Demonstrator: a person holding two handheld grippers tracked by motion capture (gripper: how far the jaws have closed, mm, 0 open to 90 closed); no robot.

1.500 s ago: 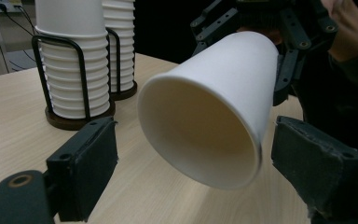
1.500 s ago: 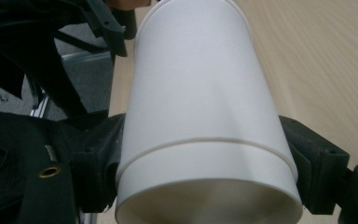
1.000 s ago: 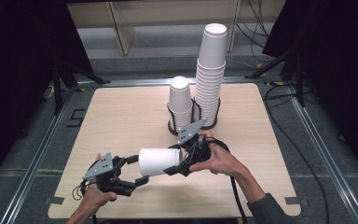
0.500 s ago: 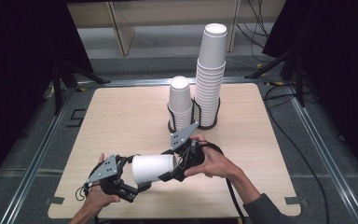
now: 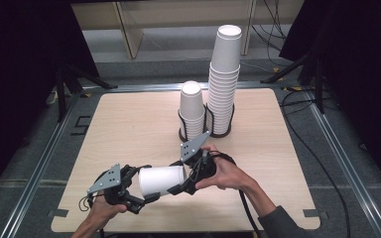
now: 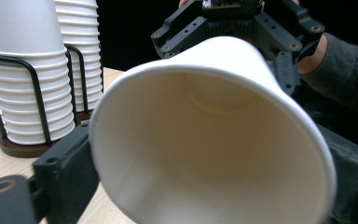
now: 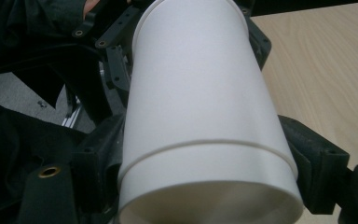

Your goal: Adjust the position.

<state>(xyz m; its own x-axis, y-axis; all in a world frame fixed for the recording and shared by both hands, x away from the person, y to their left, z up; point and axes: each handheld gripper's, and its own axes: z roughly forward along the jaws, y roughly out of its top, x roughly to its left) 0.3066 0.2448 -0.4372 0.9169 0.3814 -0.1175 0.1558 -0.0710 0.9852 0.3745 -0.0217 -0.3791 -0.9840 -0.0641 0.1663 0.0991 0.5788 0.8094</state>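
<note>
One pale wooden table, dark room

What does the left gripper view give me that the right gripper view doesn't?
Left gripper view: the paper cup seen into its open mouth, plus two cup stacks in black wire holders.
Right gripper view: the cup's outer wall, and bare table beside it.
Both: the same cup, lying between the left tongs, which have just been closing on its rim end, and the right tongs, clamped near its base.
</note>
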